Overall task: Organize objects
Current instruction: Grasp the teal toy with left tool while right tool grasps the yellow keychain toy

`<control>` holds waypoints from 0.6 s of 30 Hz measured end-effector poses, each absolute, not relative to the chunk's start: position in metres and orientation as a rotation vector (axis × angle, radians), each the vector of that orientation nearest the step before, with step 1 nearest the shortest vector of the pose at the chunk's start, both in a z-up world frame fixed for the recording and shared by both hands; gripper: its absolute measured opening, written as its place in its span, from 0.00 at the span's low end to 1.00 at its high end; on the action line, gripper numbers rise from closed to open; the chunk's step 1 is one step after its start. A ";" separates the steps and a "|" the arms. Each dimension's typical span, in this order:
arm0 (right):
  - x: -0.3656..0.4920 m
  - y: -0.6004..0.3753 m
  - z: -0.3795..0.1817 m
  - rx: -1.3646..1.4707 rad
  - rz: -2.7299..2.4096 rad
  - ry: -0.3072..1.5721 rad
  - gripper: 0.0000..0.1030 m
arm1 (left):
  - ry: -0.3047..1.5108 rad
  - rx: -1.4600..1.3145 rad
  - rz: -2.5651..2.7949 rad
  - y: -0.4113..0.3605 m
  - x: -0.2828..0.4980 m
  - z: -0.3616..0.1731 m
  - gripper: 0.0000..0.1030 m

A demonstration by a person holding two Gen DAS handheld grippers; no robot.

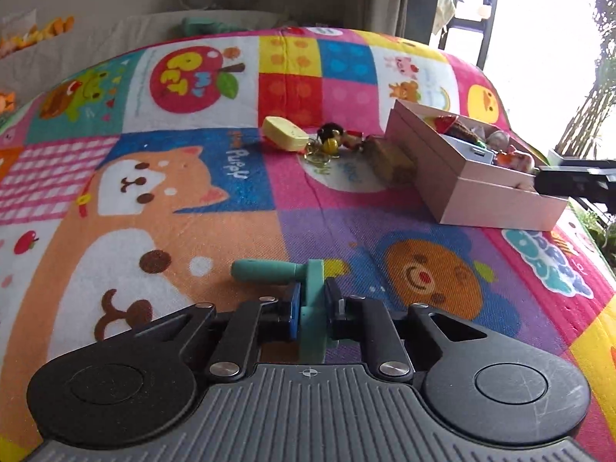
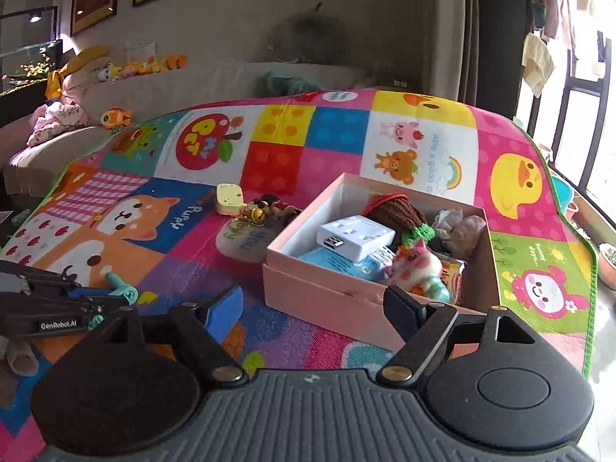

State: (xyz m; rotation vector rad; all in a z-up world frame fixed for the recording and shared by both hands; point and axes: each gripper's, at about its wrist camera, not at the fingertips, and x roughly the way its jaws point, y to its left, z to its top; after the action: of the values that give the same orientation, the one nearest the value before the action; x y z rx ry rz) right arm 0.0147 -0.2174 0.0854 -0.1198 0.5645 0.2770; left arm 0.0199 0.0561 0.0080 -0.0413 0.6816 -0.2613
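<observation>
While the left tool is clenched on a teal plastic piece, that piece sits low over the colourful play mat, its flat plate pinched between the pads and a short round handle sticking out to the left. It looks like hard moulded plastic: light, stiff, unlikely to crush, though smooth enough that it could pivot in the grip if swung fast. Holding the flat plate seems the sound choice, since the round handle would roll. The right tool is released, jaws spread wide, hovering at the near wall of the pink box, which stands on the mat and already holds a white adapter, a soft pink toy and other small things. Beside the box, a yellow case and a keychain cluster lie loose; the cluster is probably floppy and best taken by its bulkiest charm
</observation>
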 end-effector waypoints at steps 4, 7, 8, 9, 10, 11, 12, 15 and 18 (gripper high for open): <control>0.040 -0.187 0.101 -0.130 0.338 0.557 0.78 | 0.656 -0.075 -0.203 0.073 0.023 0.007 0.14; 0.076 -0.154 0.109 -0.125 0.402 0.585 0.78 | 0.636 -0.112 -0.175 0.089 0.022 0.005 0.14; 0.090 -0.143 0.110 -0.121 0.416 0.604 0.78 | 0.630 -0.135 -0.182 0.095 0.021 0.005 0.14; 0.106 -0.132 0.109 -0.119 0.425 0.623 0.78 | 0.628 -0.157 -0.191 0.099 0.021 0.005 0.14; 0.121 -0.121 0.107 -0.120 0.425 0.639 0.78 | 0.626 -0.173 -0.197 0.101 0.020 0.004 0.14; 0.140 -0.107 0.102 -0.125 0.419 0.663 0.78 | 0.624 -0.187 -0.203 0.103 0.020 0.004 0.14; 0.157 -0.096 0.097 -0.126 0.407 0.688 0.77 | 0.624 -0.198 -0.208 0.104 0.021 0.003 0.14; 0.205 -0.066 0.076 -0.147 0.350 0.746 0.75 | 0.626 -0.223 -0.220 0.107 0.021 0.002 0.15; 0.239 -0.046 0.050 -0.195 0.279 0.791 0.72 | 0.628 -0.245 -0.230 0.109 0.021 0.000 0.15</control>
State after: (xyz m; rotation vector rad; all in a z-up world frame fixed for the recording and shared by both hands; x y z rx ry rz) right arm 0.2393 -0.0456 0.0504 -0.1948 0.7906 0.2789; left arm 0.0209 0.1093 0.0005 -0.2446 0.6282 -0.2298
